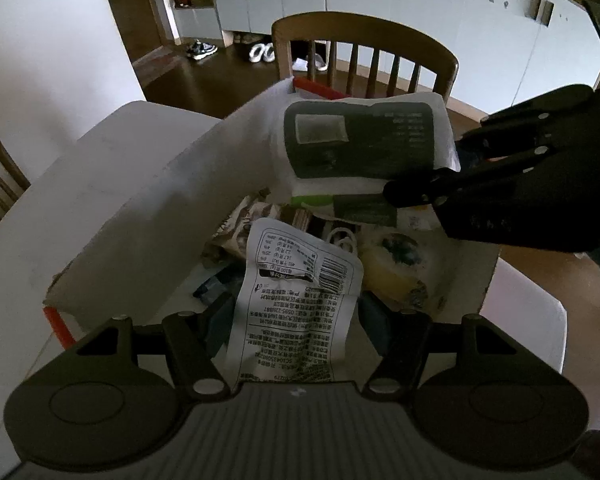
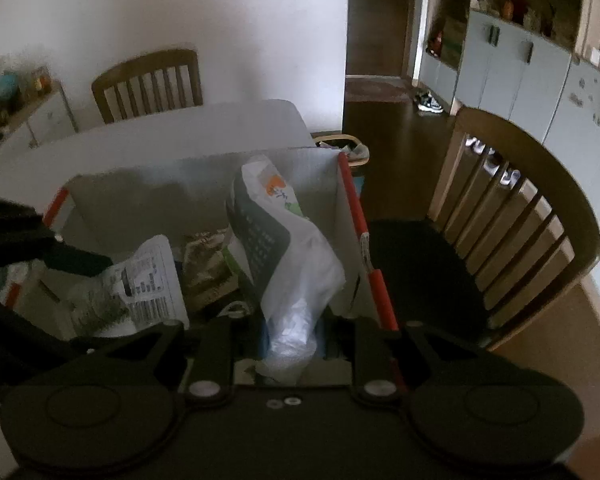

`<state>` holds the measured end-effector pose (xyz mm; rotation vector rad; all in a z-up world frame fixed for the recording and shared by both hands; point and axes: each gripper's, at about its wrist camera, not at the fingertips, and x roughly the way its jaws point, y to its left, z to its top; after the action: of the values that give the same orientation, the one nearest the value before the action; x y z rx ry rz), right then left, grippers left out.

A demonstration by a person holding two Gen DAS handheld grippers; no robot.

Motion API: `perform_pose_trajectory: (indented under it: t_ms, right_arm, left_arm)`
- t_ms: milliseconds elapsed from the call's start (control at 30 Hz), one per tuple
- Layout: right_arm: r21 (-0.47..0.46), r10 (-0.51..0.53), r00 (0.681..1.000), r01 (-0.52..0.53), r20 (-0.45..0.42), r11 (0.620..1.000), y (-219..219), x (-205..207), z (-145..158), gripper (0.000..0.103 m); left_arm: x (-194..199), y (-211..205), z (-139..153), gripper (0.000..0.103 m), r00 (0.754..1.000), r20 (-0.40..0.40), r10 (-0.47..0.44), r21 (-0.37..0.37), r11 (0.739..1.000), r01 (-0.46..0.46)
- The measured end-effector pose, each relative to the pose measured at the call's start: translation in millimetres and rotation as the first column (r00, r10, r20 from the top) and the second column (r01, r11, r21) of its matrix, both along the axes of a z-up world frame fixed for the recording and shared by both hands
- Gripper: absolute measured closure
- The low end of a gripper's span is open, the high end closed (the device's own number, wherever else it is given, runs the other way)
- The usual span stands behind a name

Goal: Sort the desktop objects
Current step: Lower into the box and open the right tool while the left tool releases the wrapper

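Observation:
My left gripper [image 1: 296,316] is shut on a crumpled white snack packet [image 1: 300,280] printed with black text and a barcode, and holds it over an open white cardboard box [image 1: 148,216] with red-taped edges. From the right, my right gripper [image 1: 404,196] reaches in, shut on a white plastic bag [image 1: 360,140] with a dark green panel, above the box's far side. In the right wrist view that plastic bag [image 2: 296,264] hangs between the fingers of the right gripper [image 2: 296,340] into the box [image 2: 160,188]. The left gripper [image 2: 84,258] and its snack packet [image 2: 152,280] are at the left.
Inside the box lie a roll of yellowish tape [image 1: 392,264] and several other packets. The box stands on a white table [image 1: 24,248]. A wooden chair [image 2: 520,224] is close on the right, another chair [image 2: 148,84] stands behind the table, and a wicker basket [image 2: 344,144] is on the floor.

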<state>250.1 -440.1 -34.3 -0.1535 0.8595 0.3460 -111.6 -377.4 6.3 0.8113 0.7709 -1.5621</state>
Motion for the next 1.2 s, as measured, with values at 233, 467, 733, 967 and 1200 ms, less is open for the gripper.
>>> perform_pose_trajectory:
  t_ms: [233, 467, 733, 967, 1200]
  right_arm:
    - [-0.033, 0.012, 1.0, -0.012, -0.011, 0.999, 5.8, 5.5, -11.5, 0.082]
    - [-0.031, -0.002, 1.0, 0.001, -0.02, 1.0, 6.0, 10.9, -19.6, 0.082]
    - [-0.023, 0.014, 1.0, -0.014, -0.024, 1.0, 5.3, 9.9, -19.2, 0.077]
    - [0.004, 0.033, 0.999, -0.033, -0.024, 0.999, 2.1, 6.3, -13.5, 0.066]
    - [0.043, 0.046, 0.999, -0.046, -0.012, 0.998, -1.0, -1.1, -4.1, 0.051]
  left_arm:
    - [-0.5, -10.1, -12.7, 0.036, 1.0, 0.005, -0.01, 0.038, 0.999, 0.01]
    - [2.3, -17.8, -25.6, 0.036, 1.0, 0.021, -0.004, 0.062, 0.998, 0.002]
    - [2.9, -21.9, -30.8, 0.036, 0.999, 0.036, -0.028, 0.08, 0.996, 0.025]
    - [4.0, -24.1, -31.0, 0.035, 0.999, 0.019, -0.05, 0.089, 0.995, 0.048]
    - [4.2, -16.5, -28.6, 0.027, 0.999, 0.019, -0.045, 0.087, 0.995, 0.043]
